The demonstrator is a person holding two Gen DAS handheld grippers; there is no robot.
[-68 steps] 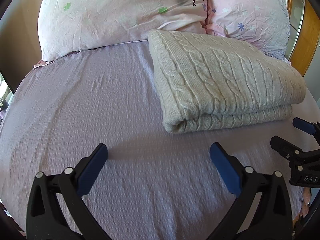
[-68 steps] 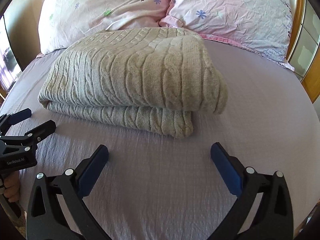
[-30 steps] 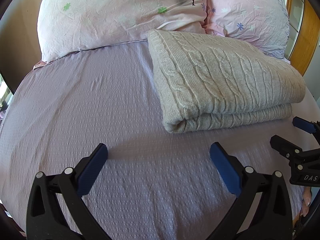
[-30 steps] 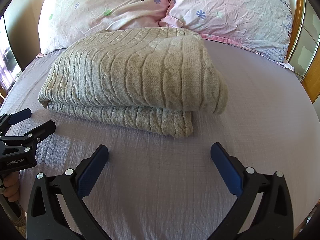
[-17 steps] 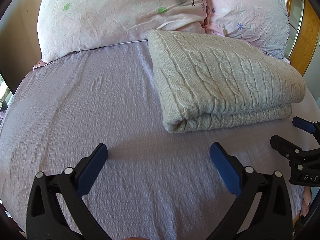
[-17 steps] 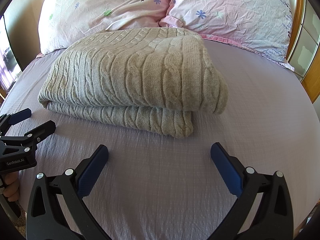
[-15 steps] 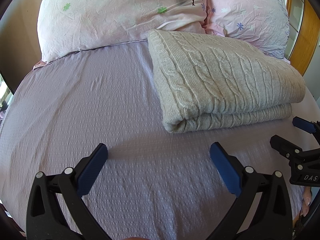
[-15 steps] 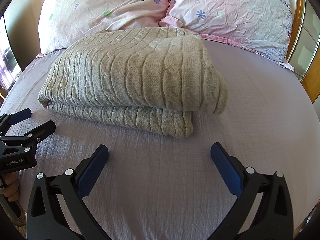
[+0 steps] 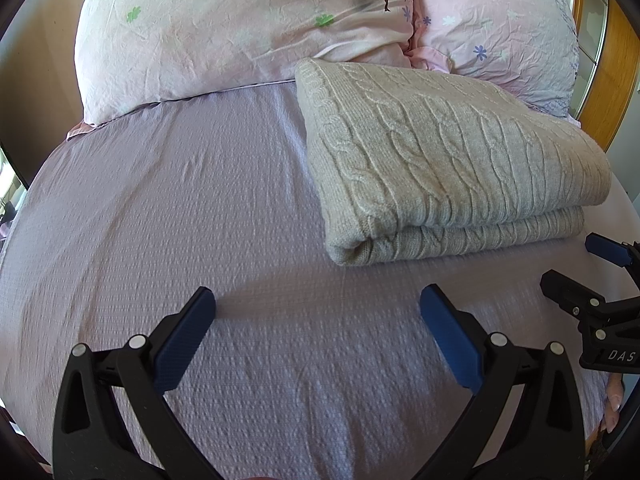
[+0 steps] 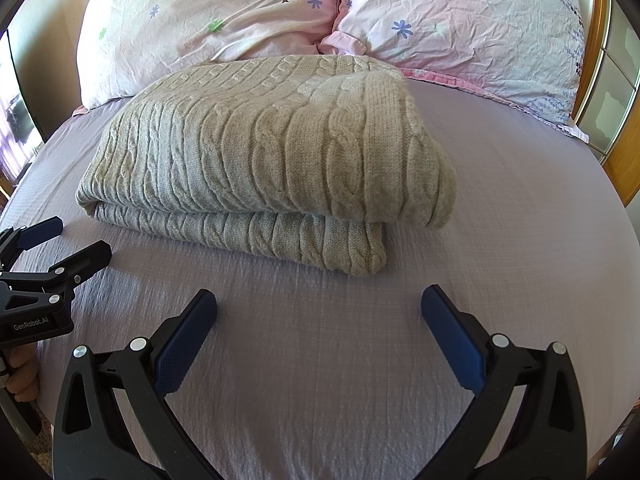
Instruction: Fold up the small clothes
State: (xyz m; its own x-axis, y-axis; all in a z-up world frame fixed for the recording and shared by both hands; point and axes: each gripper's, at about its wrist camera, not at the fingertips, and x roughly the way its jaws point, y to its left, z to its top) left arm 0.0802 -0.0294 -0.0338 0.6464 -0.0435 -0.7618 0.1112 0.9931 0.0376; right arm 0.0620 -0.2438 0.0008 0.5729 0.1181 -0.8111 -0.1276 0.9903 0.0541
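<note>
A beige cable-knit sweater (image 9: 440,160) lies folded in a thick rectangle on the lilac bed sheet (image 9: 180,200); it also shows in the right wrist view (image 10: 272,160). My left gripper (image 9: 318,308) is open and empty, held over the sheet in front of the sweater's left corner. My right gripper (image 10: 319,308) is open and empty, in front of the sweater's right corner. Each gripper also shows at the edge of the other's view: the right one (image 9: 580,268) and the left one (image 10: 60,244).
Two pink floral pillows (image 9: 240,24) (image 10: 460,20) lie at the head of the bed behind the sweater. A wooden frame with glass panels (image 10: 616,120) stands at the right. The sheet (image 10: 520,220) stretches bare to the left and right of the sweater.
</note>
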